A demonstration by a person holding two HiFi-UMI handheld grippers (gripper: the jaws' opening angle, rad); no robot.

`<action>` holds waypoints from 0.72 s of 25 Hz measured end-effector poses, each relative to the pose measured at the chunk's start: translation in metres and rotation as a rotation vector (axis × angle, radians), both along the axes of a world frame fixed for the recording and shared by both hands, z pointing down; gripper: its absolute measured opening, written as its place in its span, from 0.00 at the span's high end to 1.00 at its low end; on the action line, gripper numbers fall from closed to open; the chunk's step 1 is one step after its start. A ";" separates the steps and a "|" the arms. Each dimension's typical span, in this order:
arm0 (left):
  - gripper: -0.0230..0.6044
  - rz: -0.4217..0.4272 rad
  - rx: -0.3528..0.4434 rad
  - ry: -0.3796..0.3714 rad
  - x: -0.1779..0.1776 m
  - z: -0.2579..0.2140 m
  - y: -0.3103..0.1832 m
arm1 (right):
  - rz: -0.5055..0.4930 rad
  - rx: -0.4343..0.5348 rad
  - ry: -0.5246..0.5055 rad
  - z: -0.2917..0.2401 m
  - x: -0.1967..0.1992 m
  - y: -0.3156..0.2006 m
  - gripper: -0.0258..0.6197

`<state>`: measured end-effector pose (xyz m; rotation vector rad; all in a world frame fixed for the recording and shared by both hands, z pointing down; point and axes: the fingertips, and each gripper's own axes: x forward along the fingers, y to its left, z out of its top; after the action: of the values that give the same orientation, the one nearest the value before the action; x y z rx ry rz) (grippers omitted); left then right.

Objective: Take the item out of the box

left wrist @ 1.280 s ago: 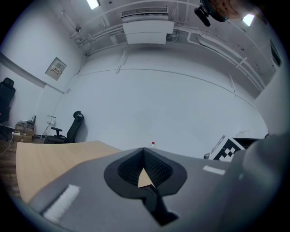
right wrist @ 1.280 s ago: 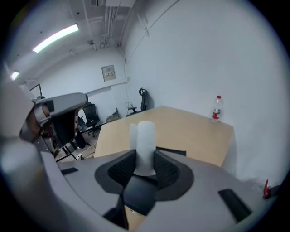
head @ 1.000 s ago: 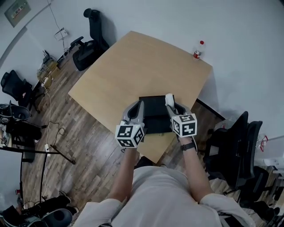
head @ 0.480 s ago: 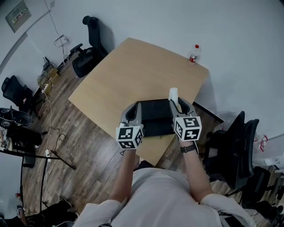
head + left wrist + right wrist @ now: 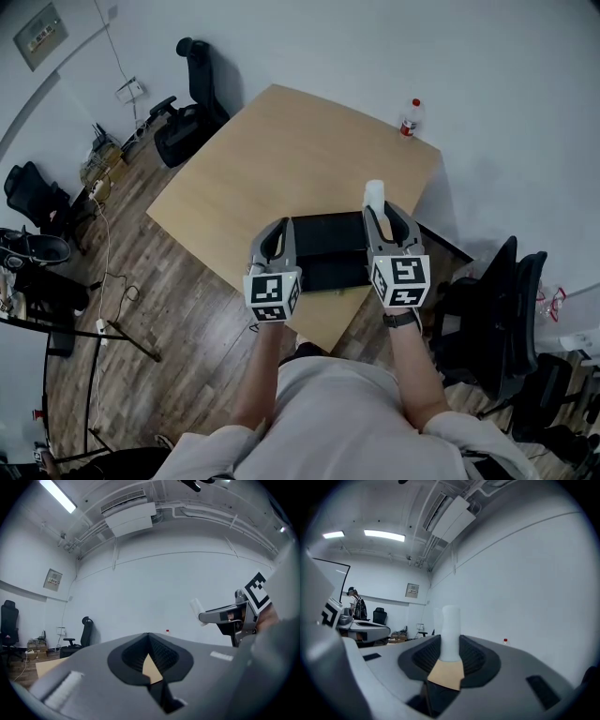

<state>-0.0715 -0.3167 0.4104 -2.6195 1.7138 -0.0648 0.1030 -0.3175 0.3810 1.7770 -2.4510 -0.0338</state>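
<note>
The white cylindrical item (image 5: pixel 374 193) stands upright between the jaws of the right hand-held gripper (image 5: pixel 376 210), a little right of centre in the head view, over the far right corner of the black box (image 5: pixel 328 249). In the right gripper view the ribbed pads close on the lower part of the item from both sides, and its rounded top rises above them against the pale wall. The left gripper view shows that same item at the right of the frame, held up in the air well above the table top.

The left hand-held gripper (image 5: pixel 285 228) hovers at the box's left side with nothing in it. In its own view the jaws meet at the tips, and only a sliver of tan table shows through the gap behind them.

The box lies open and dark on the near corner of the light wooden table (image 5: pixel 281 150), in the lower centre of the head view, between the two grippers. A small bottle with a red cap (image 5: pixel 410 117) stands at the table's far corner, in the upper right. A black office chair (image 5: pixel 195 84) sits against the wall in the upper left, and another black chair (image 5: pixel 497 319) is at the right edge, beside the person's forearm.
</note>
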 end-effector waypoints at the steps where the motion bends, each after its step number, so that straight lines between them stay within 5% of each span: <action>1: 0.95 0.000 0.002 -0.001 -0.001 -0.001 0.000 | 0.004 0.005 0.006 -0.001 -0.001 0.001 0.76; 18: 0.95 0.035 0.035 0.041 -0.010 -0.015 0.007 | 0.037 -0.030 0.025 0.020 -0.006 0.014 0.76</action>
<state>-0.0811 -0.3097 0.3954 -2.6425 1.6649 0.0189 0.0970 -0.3038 0.4007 1.7985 -2.3877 -0.0161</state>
